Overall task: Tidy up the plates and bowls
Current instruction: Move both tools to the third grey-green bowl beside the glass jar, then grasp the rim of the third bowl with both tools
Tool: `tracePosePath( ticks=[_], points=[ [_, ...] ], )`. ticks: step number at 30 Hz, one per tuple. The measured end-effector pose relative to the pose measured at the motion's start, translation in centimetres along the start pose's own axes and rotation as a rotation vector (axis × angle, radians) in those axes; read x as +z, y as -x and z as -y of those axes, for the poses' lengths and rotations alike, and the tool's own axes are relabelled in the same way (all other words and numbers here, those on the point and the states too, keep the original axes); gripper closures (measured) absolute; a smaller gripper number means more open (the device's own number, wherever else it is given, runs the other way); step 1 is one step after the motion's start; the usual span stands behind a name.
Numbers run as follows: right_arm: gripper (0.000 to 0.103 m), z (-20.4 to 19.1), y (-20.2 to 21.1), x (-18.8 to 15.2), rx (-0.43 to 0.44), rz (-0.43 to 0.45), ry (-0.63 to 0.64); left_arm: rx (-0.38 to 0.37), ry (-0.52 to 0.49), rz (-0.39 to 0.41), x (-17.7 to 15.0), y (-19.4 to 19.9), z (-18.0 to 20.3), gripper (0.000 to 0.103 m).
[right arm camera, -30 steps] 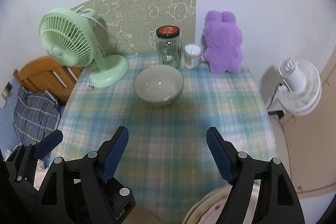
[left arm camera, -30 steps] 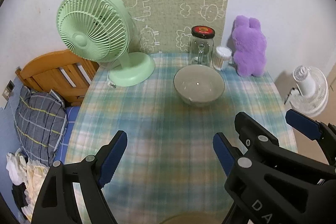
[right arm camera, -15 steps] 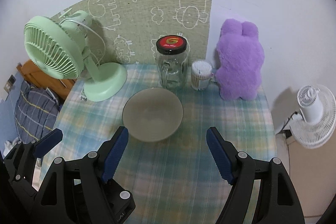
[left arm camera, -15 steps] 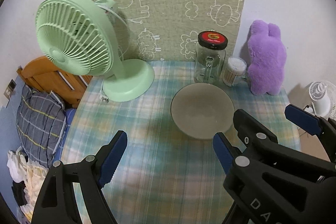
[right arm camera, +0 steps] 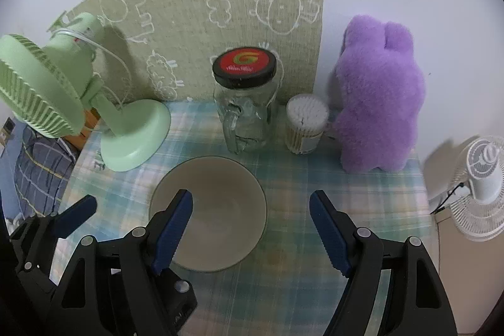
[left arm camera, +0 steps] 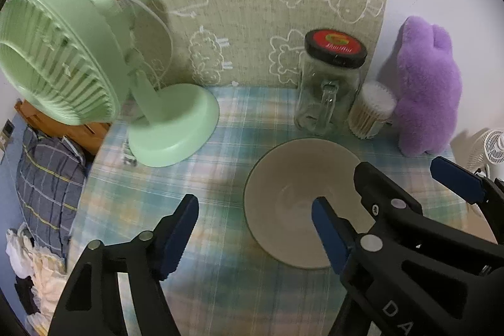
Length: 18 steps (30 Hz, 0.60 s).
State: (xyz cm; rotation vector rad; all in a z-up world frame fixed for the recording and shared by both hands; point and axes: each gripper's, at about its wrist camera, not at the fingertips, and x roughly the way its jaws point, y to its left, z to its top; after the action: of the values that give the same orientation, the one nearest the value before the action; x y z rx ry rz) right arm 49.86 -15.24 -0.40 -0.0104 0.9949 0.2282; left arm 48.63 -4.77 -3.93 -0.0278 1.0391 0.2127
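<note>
Take the bowl (left arm camera: 293,194) as your landmark: it sits upright and empty on the plaid tablecloth (left arm camera: 220,153), toward the back of the table. Directly behind it stands a glass jar (left arm camera: 329,84) with a black and red lid, and just beside the jar, on the bowl's back right, a round tub of cotton swabs (left arm camera: 371,112). Past the tub, a purple plush toy (left arm camera: 425,84) stands against the wall. To the bowl's back left, the base of a green desk fan (left arm camera: 63,52) rests on the cloth, apart from the bowl, with its head leaning out over the table's left edge. A green mat with white cartoon outlines (left arm camera: 267,5) is propped against the wall behind all of these. Off the table's left side you can see a wooden headboard and plaid bedding; off its right side, a small white fan (right arm camera: 482,188) on the floor.

Nothing lies between your grippers and the bowl. Your left gripper (left arm camera: 253,229) has just been closing a little, yet its jaws are still apart with nothing pressed between them; its right finger shows in front of the bowl's inside, its left finger over bare cloth to the bowl's left. Your right gripper (right arm camera: 250,225) is spread wide and empty; its left finger shows in front of the bowl, its right finger over cloth to the bowl's right. Whether any finger touches the rim cannot be told.
</note>
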Motion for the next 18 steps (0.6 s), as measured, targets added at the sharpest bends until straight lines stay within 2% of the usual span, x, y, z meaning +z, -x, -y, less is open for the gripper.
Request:
tracePosePath(
  ticks=[1, 4, 8, 10, 13, 15, 18],
  points=[
    [0.023, 0.0, -0.5, 0.0, -0.002, -0.004, 0.001, 0.004, 0.010, 0.008, -0.1, -0.5, 0.0, 0.036],
    [0.025, 0.1, -2.1, -0.1, -0.005, -0.017, 0.003, 0.011, 0.011, -0.004, -0.1, -2.1, 0.1, 0.039],
    [0.036, 0.3, -4.2, -0.1, -0.015, -0.042, -0.006, 0.008, 0.006, -0.031, -0.1, -3.9, 0.2, 0.049],
    [0.040, 0.4, -5.0, -0.2, -0.015, -0.056, -0.010, 0.011, -0.001, -0.038, -0.1, -4.7, 0.3, 0.059],
    [0.053, 0.3, -6.3, -0.4, -0.019, -0.073, -0.014, 0.009, -0.003, -0.043, -0.2, -5.5, 0.3, 0.072],
    [0.066, 0.2, -6.9, -0.4, -0.025, -0.079, -0.015, 0.014, -0.009, -0.044, -0.2, -5.8, 0.4, 0.079],
    [0.081, 0.2, -7.5, -0.5, -0.028, -0.084, -0.012, 0.038, -0.027, -0.035, -0.2, -6.0, 0.4, 0.086]
  ],
)
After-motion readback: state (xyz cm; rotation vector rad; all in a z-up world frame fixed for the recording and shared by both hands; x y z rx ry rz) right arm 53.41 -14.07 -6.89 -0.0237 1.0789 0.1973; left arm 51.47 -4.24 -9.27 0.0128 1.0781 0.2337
